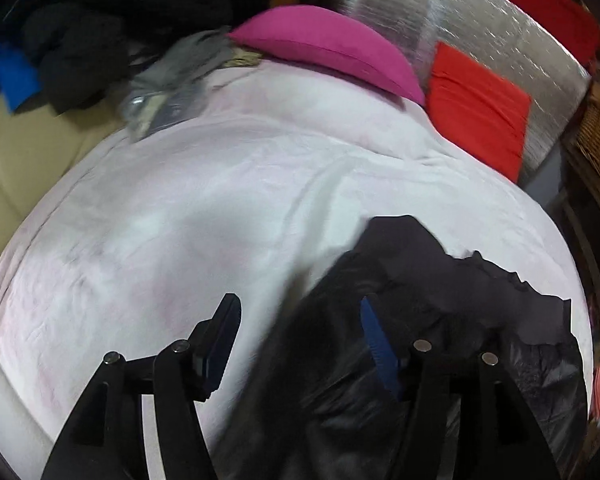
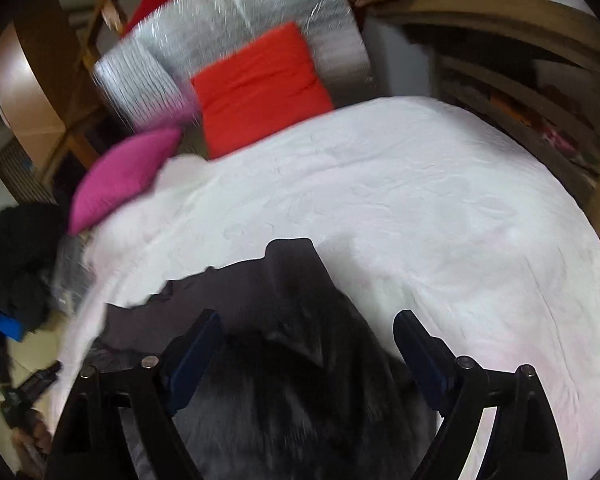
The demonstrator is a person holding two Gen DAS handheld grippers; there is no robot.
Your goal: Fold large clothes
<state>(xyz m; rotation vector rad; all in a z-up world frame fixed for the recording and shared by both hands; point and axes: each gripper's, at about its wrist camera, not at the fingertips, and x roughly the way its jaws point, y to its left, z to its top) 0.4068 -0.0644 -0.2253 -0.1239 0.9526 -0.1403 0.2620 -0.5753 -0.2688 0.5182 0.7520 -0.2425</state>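
Note:
A large black garment with a fur-like trim point(image 1: 420, 300) lies bunched on the white blanket point(image 1: 180, 220) at the near edge of the bed. It also shows in the right wrist view point(image 2: 284, 320). My left gripper point(image 1: 300, 312) is open, its jaws wide apart, with the garment's left edge between and under the fingers. My right gripper point(image 2: 308, 332) is open above the garment's furry part, one finger on each side of it. Neither gripper holds cloth.
A pink pillow point(image 1: 328, 48) and a red cushion point(image 1: 480, 108) lie at the head of the bed, against a silver foil panel point(image 1: 420, 8). Dark clothes point(image 1: 80, 40) are piled at the far left. Wooden shelves point(image 2: 520, 92) stand to the right.

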